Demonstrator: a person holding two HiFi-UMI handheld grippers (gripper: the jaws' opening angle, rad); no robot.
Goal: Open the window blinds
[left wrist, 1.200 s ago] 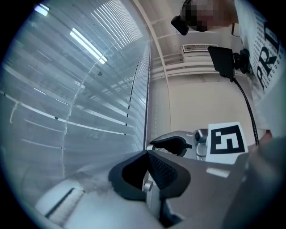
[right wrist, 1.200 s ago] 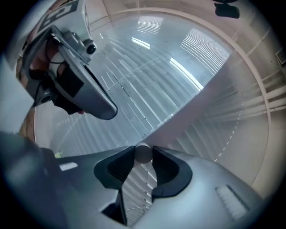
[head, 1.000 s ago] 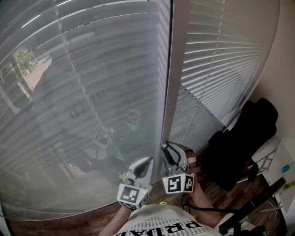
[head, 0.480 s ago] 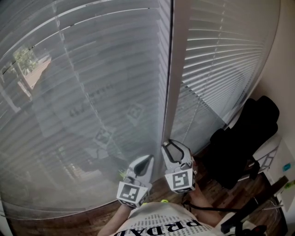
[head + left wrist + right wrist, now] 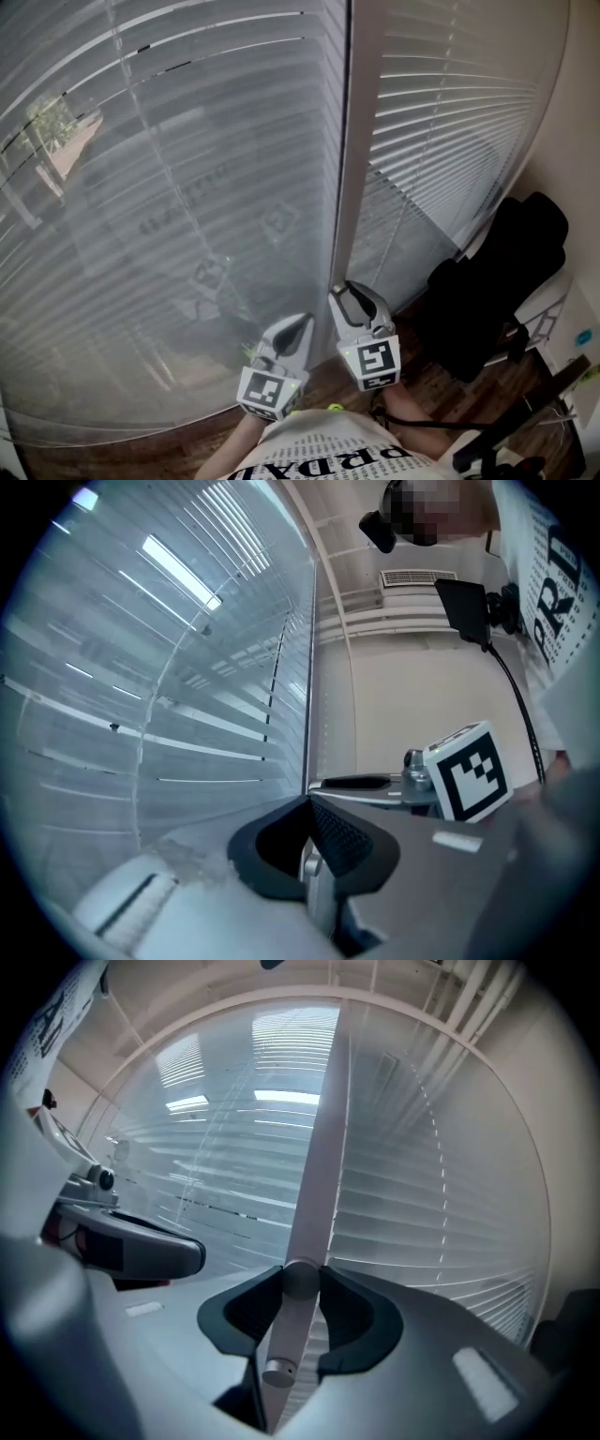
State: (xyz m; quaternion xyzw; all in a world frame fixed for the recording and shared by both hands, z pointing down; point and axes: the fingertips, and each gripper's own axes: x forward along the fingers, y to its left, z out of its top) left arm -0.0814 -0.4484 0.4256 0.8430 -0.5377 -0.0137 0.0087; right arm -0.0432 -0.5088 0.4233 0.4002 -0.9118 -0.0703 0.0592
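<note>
2 tools are sitting low at the blinds [image 5: 169, 187]: my right tool [image 5: 300, 1312] is pinching the tilt wand [image 5: 309, 1222] for twisting slats open; left tool [image 5: 309, 841] is idling, pressed together, empty.

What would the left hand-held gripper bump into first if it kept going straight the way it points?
Probably the left blind's slats, near their right edge by the window post. Nothing shows between, though depth is unclear.
</note>
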